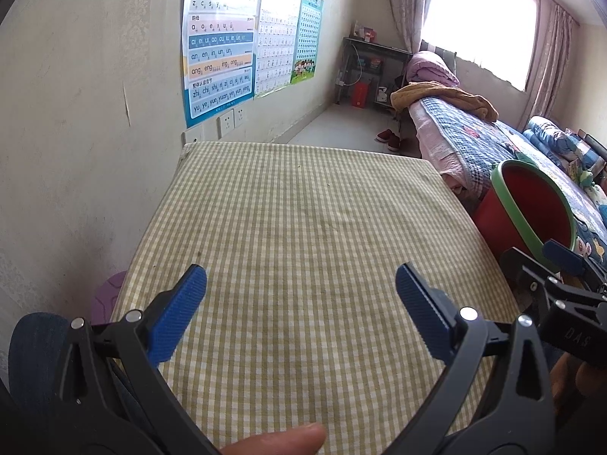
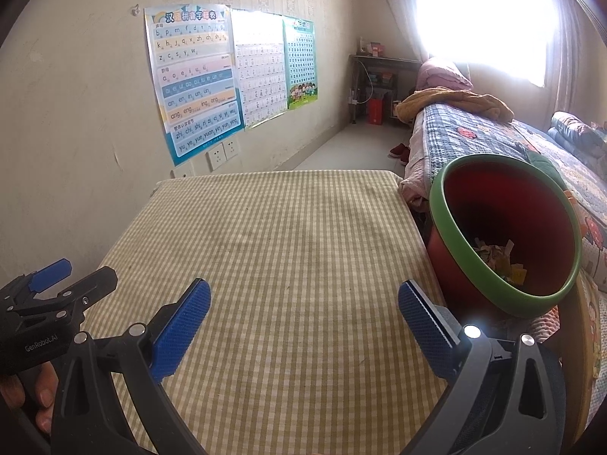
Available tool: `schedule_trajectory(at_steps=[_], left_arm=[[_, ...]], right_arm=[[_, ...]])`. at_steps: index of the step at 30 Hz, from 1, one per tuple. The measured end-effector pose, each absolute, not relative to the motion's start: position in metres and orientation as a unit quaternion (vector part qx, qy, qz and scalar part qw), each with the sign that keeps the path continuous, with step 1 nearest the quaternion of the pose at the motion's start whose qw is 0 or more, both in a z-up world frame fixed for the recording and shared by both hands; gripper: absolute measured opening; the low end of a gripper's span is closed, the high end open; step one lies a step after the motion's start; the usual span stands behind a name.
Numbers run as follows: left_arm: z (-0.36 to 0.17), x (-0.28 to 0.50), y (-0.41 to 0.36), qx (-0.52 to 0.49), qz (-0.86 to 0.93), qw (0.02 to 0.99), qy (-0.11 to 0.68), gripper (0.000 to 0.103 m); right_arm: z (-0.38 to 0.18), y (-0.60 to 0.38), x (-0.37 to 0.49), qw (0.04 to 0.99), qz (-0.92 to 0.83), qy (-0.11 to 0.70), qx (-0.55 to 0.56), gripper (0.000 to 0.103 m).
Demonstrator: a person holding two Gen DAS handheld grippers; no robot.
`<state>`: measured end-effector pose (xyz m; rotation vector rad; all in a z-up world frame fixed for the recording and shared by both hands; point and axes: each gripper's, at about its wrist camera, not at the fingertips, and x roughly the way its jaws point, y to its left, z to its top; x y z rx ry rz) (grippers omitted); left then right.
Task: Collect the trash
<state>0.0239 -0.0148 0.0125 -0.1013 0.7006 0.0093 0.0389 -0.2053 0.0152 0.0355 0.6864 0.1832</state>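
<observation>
A table with a green-and-white checked cloth (image 1: 303,235) fills both views; it also shows in the right wrist view (image 2: 273,250). A red bin with a green rim (image 2: 504,235) stands off the table's right edge and holds paper scraps (image 2: 497,258); in the left wrist view only part of the bin (image 1: 531,204) shows. My left gripper (image 1: 301,299) is open and empty above the cloth's near part. My right gripper (image 2: 303,311) is open and empty over the cloth, just left of the bin. No loose trash shows on the cloth.
A wall with pinyin posters (image 2: 197,79) and sockets (image 2: 222,153) runs along the left. A bed with a patterned quilt (image 2: 493,140) lies right of the bin. Red shoes (image 1: 389,138) sit on the floor beyond the table. A purple stool (image 1: 108,295) stands at the table's left.
</observation>
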Motion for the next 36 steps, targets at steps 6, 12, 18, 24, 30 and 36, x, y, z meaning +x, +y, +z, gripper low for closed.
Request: schedule_trajectory(at_steps=[6,12,18,24,30,36], left_arm=[[0.01,0.026,-0.02,-0.039,0.007,0.937,0.346,0.098],[0.009,0.027,-0.022,-0.034,0.007,0.937,0.346,0.098],[0.008,0.028,-0.022,-0.038,0.01,0.936,0.35,0.098],[0.009,0.026,-0.017,-0.044,0.014,0.937,0.347,0.098],[0.012,0.023,-0.012,-0.062,0.007,0.941,0.332,0.098],[0.013,0.025,-0.011,-0.059,0.018,0.94,0.335,0.098]], right_arm=[[0.014,-0.205,0.04,0.937,0.092,0.338,0.016,0.096],[0.013,-0.207,0.041,0.936,0.09,0.341,0.022,0.096],[0.01,-0.206,0.043,0.934,0.092,0.346,0.02,0.096],[0.008,-0.205,0.044,0.932,0.091,0.35,0.018,0.096],[0.007,-0.203,0.043,0.933,0.09,0.349,0.012,0.096],[0.006,-0.202,0.043,0.932,0.091,0.35,0.008,0.096]])
